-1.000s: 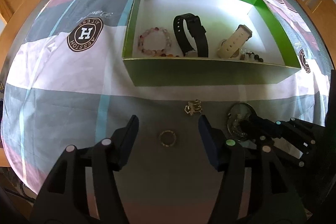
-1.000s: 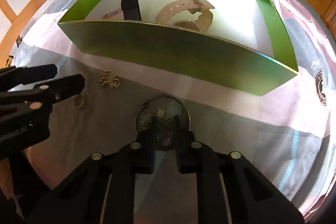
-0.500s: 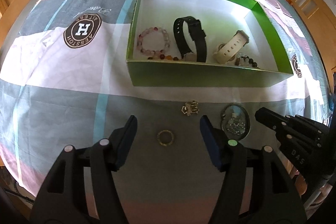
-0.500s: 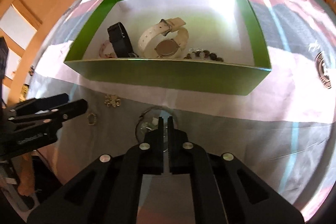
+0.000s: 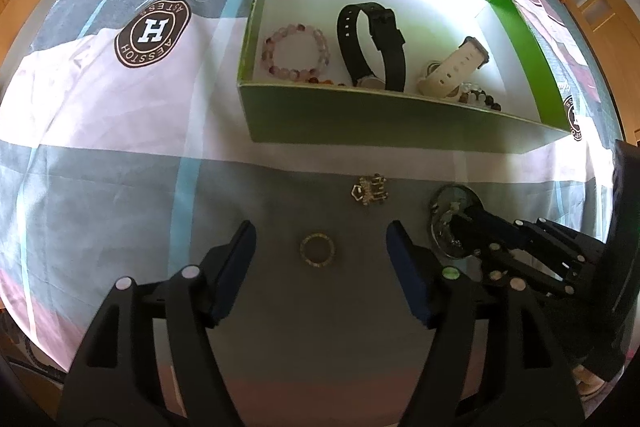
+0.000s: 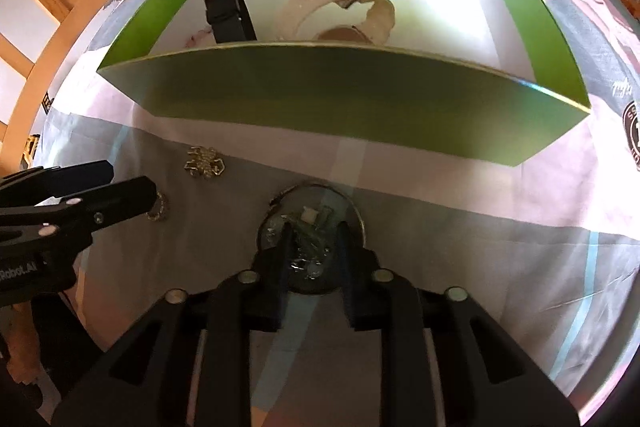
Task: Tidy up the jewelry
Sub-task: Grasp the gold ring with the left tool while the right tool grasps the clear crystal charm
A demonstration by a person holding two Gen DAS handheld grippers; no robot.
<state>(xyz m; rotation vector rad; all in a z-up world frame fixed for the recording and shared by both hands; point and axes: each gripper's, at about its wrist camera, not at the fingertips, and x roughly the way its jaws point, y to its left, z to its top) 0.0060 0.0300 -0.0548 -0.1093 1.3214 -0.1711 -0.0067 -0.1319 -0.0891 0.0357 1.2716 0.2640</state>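
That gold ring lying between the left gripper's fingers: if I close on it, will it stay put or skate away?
The gold ring lies flat on soft cloth, so rolling looks unlikely. It is thin and low, so the left gripper, open wide around it, may ride over it or pinch cloth. It looks rigid and smooth; it might squirt sideways, perhaps toward the brooch.

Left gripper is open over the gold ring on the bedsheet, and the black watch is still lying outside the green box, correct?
Not quite. The black watch is already inside the green box, between the pink bead bracelet and the cream watch; the left wrist view shows it. The rest holds: the left gripper is open around the gold ring on the bedsheet.
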